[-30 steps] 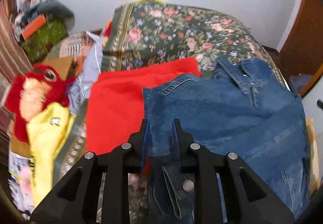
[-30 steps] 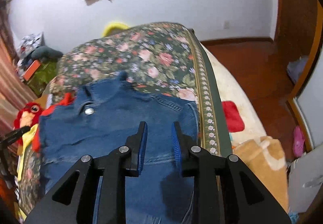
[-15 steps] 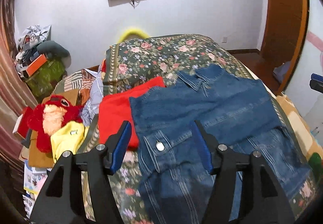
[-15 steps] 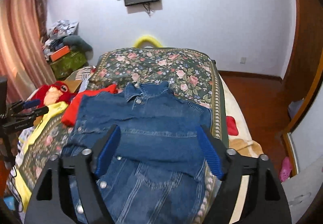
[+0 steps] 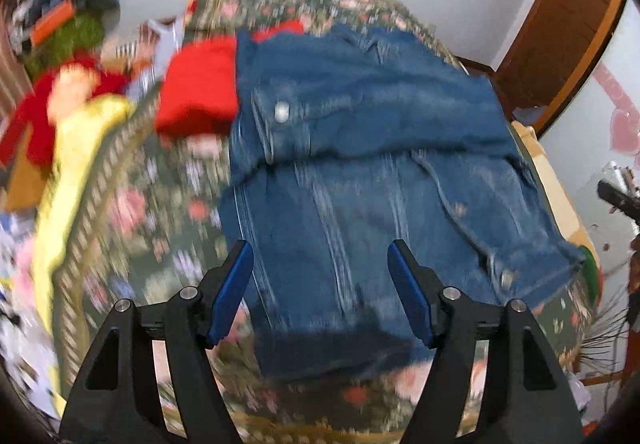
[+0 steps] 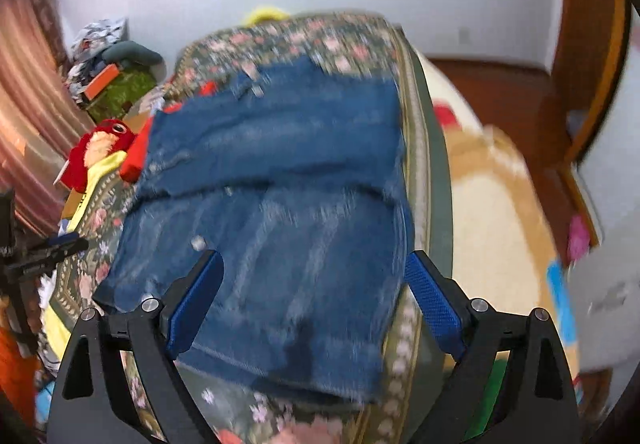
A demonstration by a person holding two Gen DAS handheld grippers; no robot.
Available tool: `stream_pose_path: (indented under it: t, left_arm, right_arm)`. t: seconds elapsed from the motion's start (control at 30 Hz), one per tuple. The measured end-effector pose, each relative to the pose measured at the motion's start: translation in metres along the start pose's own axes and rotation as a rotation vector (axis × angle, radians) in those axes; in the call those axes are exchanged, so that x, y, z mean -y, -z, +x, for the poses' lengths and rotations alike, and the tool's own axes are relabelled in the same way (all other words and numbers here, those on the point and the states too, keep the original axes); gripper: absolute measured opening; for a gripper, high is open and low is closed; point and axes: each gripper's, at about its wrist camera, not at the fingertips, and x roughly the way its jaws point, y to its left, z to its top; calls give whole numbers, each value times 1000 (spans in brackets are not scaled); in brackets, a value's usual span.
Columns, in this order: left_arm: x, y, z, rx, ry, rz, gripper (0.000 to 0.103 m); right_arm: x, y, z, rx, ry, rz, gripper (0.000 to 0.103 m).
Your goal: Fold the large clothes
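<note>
A blue denim jacket (image 5: 360, 148) lies on the floral bed cover (image 5: 160, 212), its upper half folded down over the lower part, with a fold edge across the middle. In the right wrist view the same denim jacket (image 6: 280, 204) fills the centre. My left gripper (image 5: 320, 264) hovers above the jacket's near part, its jaws opening, nothing pressed between the blue pads (image 5: 230, 292). My right gripper (image 6: 312, 276) hangs over the near hem, jaws opening wide, with the cloth below them and not gripped. Both views are blurred by motion.
A red garment (image 5: 200, 92) lies left of the jacket. A red plush toy (image 6: 100, 148) and yellow cloth (image 5: 76, 148) sit at the bed's left side. Clutter is piled in the far left corner (image 6: 116, 84). A wooden door (image 5: 560, 28) stands at right, floor beside the bed.
Both grippers let go of the denim, opened wide and drew back toward the near edge of the bed. The jacket now lies folded in half, seen from farther away.
</note>
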Motion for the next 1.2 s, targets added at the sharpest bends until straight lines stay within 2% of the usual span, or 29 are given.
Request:
stream_pose_path:
  t: [0.1,0.23,0.3,0.43,0.6,0.63,0.7,0.73,0.8,0.87,0.93,1.0,1.07,1.2]
  left_arm:
    - [-15,27,16,-68,26,-86,69]
    - [-34,54,37,-142,57,-191,69]
    - [-44,67,45,-171,102,-269,69]
    - [-54,79,50,-170,173,-363,69]
    - [-59,84,59,-163,229,-418,69]
    - [-61,85,61,-168,235,-424,69]
    - [-64,86,65,-176,257,-451,69]
    - [-67,84,66,-178,258,-460,65]
    - [-70,83,64,-171,242,-464,55]
    - [-72,80,58,-158,223,-453,39]
    - [-72,78,50,-136,200,-433,26]
    - [-73,75,40,-105,200,-420,20]
    - [-73,70,30,-78,204,-414,13]
    - [-71,50,1,3,228,-396,10]
  right_arm:
    - [14,16,10,-60,-16,77,91]
    - [38,36,29,-159,-104,248,91]
    - [45,43,35,-196,-133,300,91]
    - [48,52,45,-237,-172,351,91]
    - [49,52,54,-234,-253,399,91]
    - [50,52,55,-238,-255,409,88]
    - [48,51,57,-238,-230,399,68]
    - [45,50,57,-236,-212,375,64]
    - [43,47,55,-235,-200,352,51]
    - [43,44,51,-230,-201,333,39]
    - [42,41,44,-215,-222,321,34]
    - [41,37,40,-197,-241,308,26]
    - [40,33,34,-173,-260,292,22]
    - [30,15,21,-110,-274,255,20]
